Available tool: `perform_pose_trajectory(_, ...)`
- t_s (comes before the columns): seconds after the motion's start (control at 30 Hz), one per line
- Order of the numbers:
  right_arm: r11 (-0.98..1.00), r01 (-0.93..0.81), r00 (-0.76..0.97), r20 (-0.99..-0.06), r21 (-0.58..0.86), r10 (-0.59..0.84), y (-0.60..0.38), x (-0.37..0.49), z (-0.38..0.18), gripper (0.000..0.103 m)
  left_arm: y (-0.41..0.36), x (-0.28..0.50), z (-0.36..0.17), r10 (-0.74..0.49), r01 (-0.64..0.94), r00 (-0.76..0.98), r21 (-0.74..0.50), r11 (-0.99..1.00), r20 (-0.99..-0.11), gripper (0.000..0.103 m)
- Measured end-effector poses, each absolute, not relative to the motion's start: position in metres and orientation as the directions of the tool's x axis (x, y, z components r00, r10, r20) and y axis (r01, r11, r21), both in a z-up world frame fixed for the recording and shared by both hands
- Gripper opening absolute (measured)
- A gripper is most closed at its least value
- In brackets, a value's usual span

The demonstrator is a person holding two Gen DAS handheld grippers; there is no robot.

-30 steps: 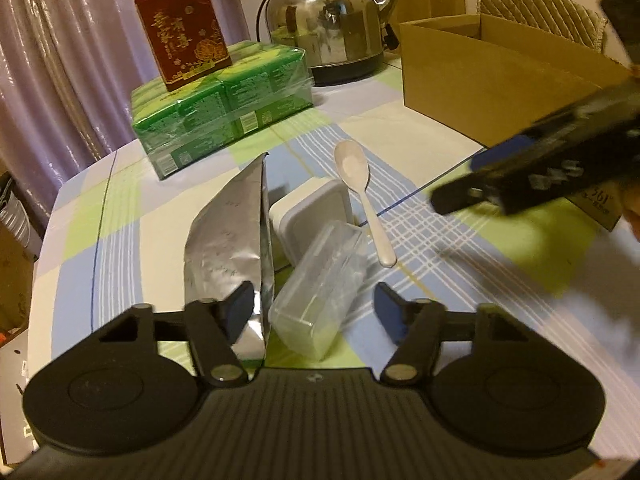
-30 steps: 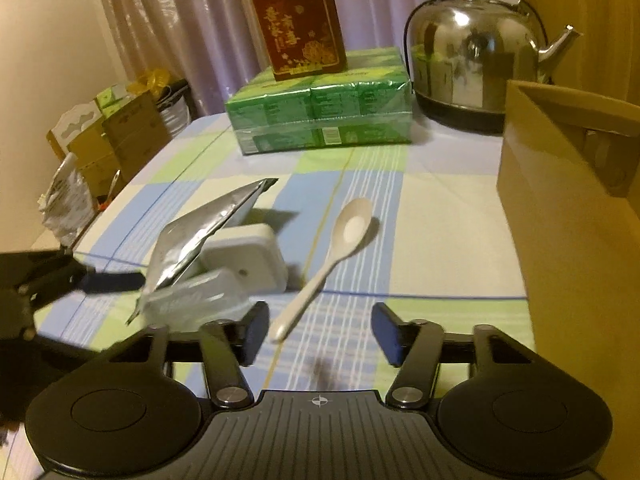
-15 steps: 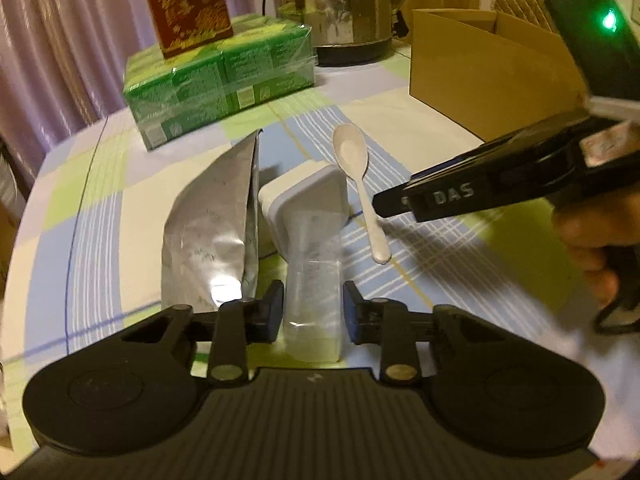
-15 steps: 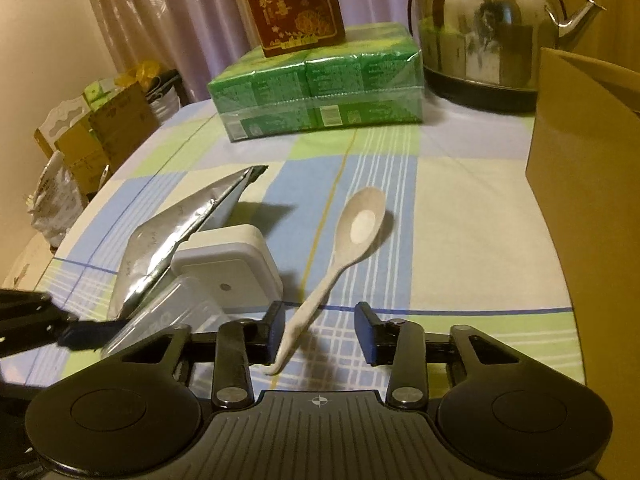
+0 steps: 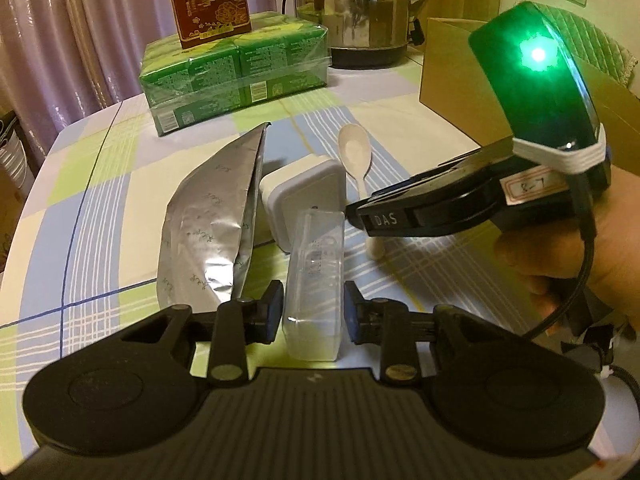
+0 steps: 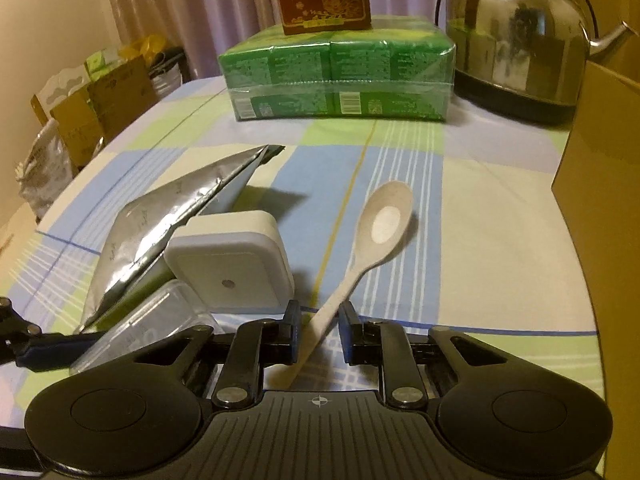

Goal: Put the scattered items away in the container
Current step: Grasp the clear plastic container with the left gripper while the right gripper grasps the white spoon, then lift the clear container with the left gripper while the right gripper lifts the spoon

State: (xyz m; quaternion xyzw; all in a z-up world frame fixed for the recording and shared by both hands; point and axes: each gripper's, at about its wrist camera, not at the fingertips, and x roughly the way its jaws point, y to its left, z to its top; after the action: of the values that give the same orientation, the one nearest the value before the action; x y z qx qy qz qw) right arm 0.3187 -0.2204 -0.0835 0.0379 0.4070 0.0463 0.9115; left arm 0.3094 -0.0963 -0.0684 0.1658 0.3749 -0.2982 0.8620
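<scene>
My left gripper is clenched on the clear plastic box, one pad flat on each long side, with the box resting on the checked tablecloth. My right gripper has its jaws drawn in around the handle of the pale spoon; the left pad looks to be touching the handle, but a thin gap shows on the right, so I judge it closing and not yet firmly gripping.

The other scattered things lie close by. The white lidded box sits just beyond the clear one, apparently touching its far end, and the silver foil pouch leans against both on the left. The cardboard box, where I take it everything should go, stands open to the right, well apart from the pile. Further back are the green wrapped packs and the kettle.

The risks I see: the clear box is thin and smooth, so squeezing hard may bow its walls and let it pop out, while lifting it may drag the pouch over or nudge the white box. The spoon lies at a slant across my jaws and is held near its tail, so the heavy bowl may swing down or twist free. My two grippers are also near each other, and lifting both together could knock them.
</scene>
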Motion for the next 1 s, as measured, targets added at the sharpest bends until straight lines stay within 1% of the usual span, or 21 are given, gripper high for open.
perform_pose_trajectory(0.13, 0.993, -0.057, 0.652, -0.749, 0.102, 0.114, -0.225, 0.307, -0.081, 0.006, -0.097, 0.306, -0.068, -0.390, 0.639, 0.538, 0.060, 0.766, -0.747, 0.026)
perform_pose_trajectory(0.23, 0.994, -0.067, 0.644, -0.756, 0.091, 0.113, -0.228, 0.289, -0.076, 0.006, -0.099, 0.299, -0.067, -0.395, 0.648, 0.529, 0.058, 0.759, -0.751, 0.026)
perform_pose_trajectory(0.37, 0.991, -0.063, 0.623, -0.771, 0.118, 0.131, -0.234, 0.253, -0.073, 0.006, -0.099, 0.282, -0.065, -0.406, 0.658, 0.512, 0.042, 0.752, -0.757, 0.026)
perform_pose_trajectory(0.7, 0.983, -0.015, 0.582, -0.798, 0.181, 0.156, -0.243, 0.134, -0.058, 0.006, -0.091, 0.200, -0.055, -0.422, 0.651, 0.482, -0.008, 0.759, -0.768, 0.026)
perform_pose_trajectory(0.87, 0.985, -0.021, 0.572, -0.806, 0.172, 0.153, -0.239, 0.095, -0.060, 0.006, -0.086, 0.168, -0.053, -0.424, 0.640, 0.481, -0.023, 0.768, -0.768, 0.026)
perform_pose_trajectory(1.0, 0.990, -0.024, 0.589, -0.798, 0.137, 0.125, -0.237, 0.083, -0.065, 0.007, -0.084, 0.157, -0.054, -0.411, 0.633, 0.492, -0.009, 0.774, -0.767, 0.026)
